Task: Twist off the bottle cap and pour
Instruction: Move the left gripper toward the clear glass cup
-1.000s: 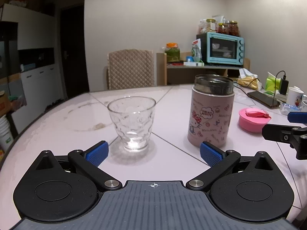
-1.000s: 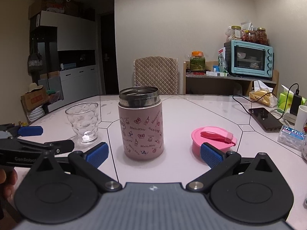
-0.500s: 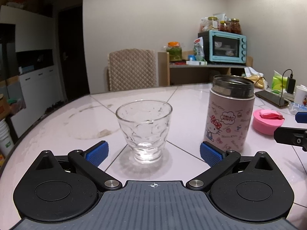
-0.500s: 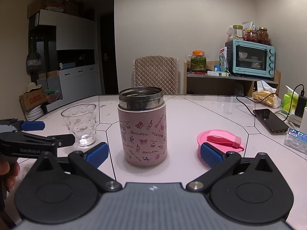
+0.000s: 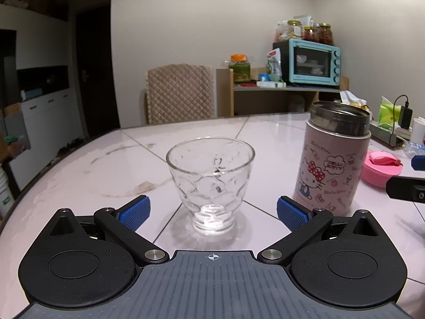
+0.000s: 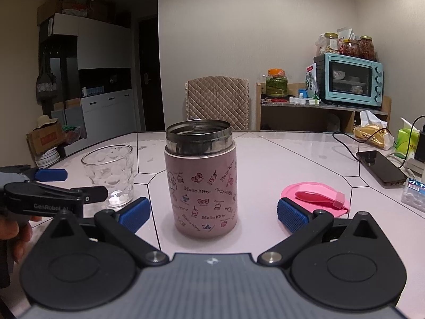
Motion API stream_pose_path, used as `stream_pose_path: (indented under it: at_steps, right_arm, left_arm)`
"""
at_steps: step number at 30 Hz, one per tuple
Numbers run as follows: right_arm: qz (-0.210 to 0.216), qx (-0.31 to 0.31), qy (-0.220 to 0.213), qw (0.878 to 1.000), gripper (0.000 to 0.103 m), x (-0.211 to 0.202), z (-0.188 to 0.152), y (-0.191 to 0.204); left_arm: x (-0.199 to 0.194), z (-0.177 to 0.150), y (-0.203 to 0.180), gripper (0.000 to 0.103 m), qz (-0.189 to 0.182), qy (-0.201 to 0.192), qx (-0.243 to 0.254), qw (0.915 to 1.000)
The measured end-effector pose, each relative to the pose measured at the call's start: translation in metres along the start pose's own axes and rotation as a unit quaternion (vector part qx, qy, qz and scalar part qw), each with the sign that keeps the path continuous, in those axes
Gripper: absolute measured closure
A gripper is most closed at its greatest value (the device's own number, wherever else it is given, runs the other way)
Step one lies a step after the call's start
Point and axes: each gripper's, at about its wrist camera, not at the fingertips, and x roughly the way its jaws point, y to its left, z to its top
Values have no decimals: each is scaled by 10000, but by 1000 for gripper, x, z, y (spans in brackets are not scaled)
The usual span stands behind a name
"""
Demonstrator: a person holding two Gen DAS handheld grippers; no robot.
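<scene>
A pink Hello Kitty flask (image 6: pixel 203 186) with a steel neck stands uncapped on the table; it also shows in the left wrist view (image 5: pixel 333 159). Its pink cap (image 6: pixel 316 198) lies on the table to its right, and shows in the left wrist view (image 5: pixel 382 167). An empty dimpled glass (image 5: pixel 211 182) stands left of the flask, seen also in the right wrist view (image 6: pixel 110 175). My left gripper (image 5: pixel 212 210) is open with the glass between its fingers, not touching. My right gripper (image 6: pixel 212 211) is open with the flask between its fingers, not touching.
A phone on a cable (image 6: pixel 379 167) and a small box (image 6: pixel 414 194) lie at the table's right. A quilted chair (image 6: pixel 217 103) stands behind the table. A shelf with a teal oven (image 6: pixel 350 81) stands at the back right wall.
My left gripper has moved closer to the glass, which now sits centred between its fingers. My right gripper has moved closer to the flask. Both stay open.
</scene>
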Motion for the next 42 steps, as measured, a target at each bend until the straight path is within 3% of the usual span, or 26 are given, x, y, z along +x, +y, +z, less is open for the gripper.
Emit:
stream_pose_path:
  at_steps: [30,42]
  right_arm:
    - [-7,-6,76,10000,0,35,6,0]
    - [-24,-67,97,9999,0,51,6,5]
  left_arm:
    - [49,13,16,0,-328,21,176,9993]
    - [65,16,20,0,-619,-63,293,9976]
